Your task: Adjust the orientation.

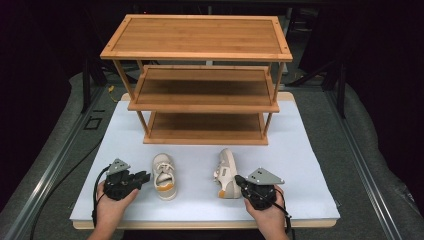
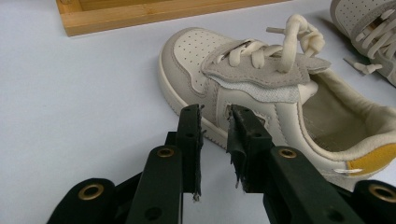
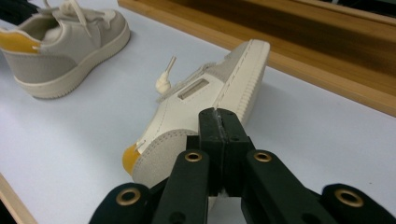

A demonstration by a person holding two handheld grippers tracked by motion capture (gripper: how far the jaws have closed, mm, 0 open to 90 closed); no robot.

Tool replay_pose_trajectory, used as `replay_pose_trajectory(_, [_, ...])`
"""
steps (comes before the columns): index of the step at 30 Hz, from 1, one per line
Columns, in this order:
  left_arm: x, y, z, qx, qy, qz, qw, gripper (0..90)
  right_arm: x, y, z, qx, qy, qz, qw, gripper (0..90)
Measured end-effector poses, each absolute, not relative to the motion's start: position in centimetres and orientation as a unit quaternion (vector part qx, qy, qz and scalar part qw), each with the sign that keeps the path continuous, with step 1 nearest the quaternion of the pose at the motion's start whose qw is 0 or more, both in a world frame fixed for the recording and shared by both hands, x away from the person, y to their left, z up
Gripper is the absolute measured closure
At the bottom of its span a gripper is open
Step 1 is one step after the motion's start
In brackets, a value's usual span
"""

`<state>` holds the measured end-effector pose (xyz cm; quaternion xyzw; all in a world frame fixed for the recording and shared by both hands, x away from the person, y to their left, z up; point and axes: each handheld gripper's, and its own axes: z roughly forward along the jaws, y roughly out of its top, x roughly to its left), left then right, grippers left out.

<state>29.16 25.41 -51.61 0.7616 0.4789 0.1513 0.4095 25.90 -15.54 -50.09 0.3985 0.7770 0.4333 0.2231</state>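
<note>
Two small shoes lie near the table's (image 1: 120, 120) front edge below a wooden rack (image 1: 200, 75): upright shoe (image 1: 164, 176) by the left gripper (image 1: 145, 176), tipped shoe (image 1: 227, 173) by the right gripper (image 1: 237, 179). Left gripper view: jaws slightly parted, empty, just short of the upright shoe's side. Right gripper view: jaws pressed together, holding nothing, beside the tipped shoe's heel.

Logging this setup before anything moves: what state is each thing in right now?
Left shoe: upright on its sole, laces tied.
Right shoe: tipped on its side.
Shelf rack: standing, all three shelves bare.
Left gripper: slightly open, holding nothing, beside the left shoe.
Right gripper: shut, empty, by the right shoe's heel.
</note>
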Motion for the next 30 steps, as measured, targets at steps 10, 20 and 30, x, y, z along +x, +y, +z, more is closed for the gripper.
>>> replay_pose_trajectory(10, [29.1, 25.5, -51.6, 0.760, 0.480, 0.153, 0.410, 73.3, 26.2, -16.5, -50.2, 0.426, 0.768, 0.424, 0.221, 88.9])
replay_pose_trajectory(20, [29.1, 25.5, -51.6, 0.758, 0.481, 0.152, 0.412, 72.2, 26.8, -18.3, -50.6, 0.484, 0.749, 0.391, 0.226, 89.7])
replay_pose_trajectory(30, [29.1, 25.7, -51.6, 0.747, 0.488, 0.151, 0.425, 68.3, 28.2, -19.8, -52.2, 0.518, 0.745, 0.374, 0.190, 86.8])
